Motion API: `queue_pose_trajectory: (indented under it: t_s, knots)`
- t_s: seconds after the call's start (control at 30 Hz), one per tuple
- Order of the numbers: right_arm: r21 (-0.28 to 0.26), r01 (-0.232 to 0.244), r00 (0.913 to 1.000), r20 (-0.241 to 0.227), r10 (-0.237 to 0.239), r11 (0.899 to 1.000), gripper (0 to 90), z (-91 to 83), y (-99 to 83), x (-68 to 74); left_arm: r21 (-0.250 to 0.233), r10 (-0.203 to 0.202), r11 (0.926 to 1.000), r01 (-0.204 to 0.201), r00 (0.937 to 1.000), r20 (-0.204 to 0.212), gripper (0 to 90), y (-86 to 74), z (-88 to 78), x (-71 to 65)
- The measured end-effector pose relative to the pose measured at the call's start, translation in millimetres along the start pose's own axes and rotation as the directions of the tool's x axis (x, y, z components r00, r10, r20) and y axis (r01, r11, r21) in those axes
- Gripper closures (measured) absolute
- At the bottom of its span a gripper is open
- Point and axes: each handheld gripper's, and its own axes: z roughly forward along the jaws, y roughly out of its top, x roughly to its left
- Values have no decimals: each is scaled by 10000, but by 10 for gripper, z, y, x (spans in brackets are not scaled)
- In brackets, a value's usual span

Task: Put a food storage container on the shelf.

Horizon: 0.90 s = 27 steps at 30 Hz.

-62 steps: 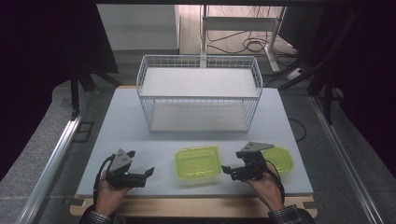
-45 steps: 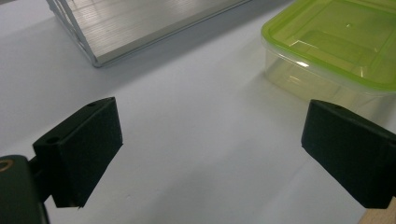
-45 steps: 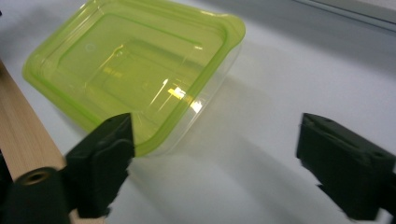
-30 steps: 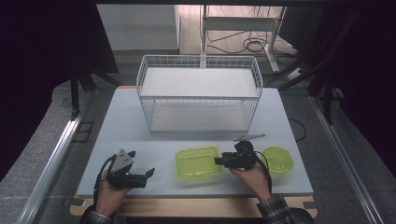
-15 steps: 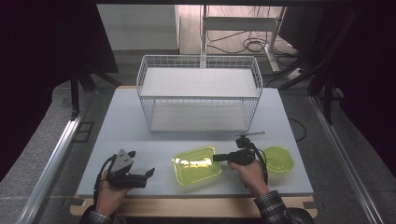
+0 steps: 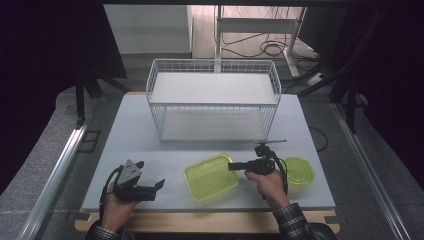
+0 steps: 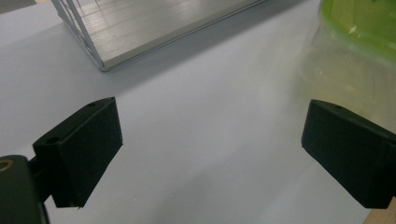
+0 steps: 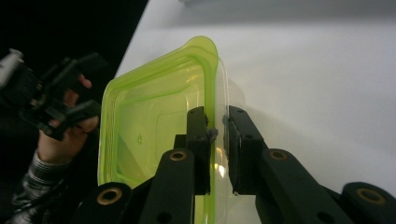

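One rim of the green container (image 6: 211, 176) is now clamped by the right claw (image 8: 216, 140) and tilted off the surface (image 6: 150, 150), suggesting lifting, while the left claw (image 7: 210, 154) is held apart.

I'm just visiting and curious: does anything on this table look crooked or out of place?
Yes, slightly: the green lid lies askew to the table edge, its rim pinched by the right gripper. The round green container and wire basket sit straight. Nothing looks spilled or broken.
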Motion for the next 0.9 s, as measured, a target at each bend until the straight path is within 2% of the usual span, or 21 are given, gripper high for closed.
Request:
queue_pose_trajectory:
  t_s: [0.37,0.9]
  knots:
    - [-900,264,9996,-32,-267,9956,802,-262,204,138,59,-131,9999,132,9999,-87,33,-8,3,22]
    - [-1597,510,9983,-182,-546,9858,802,-490,504,311,297,60,9995,-44,9986,-534,12,-24,44,15]
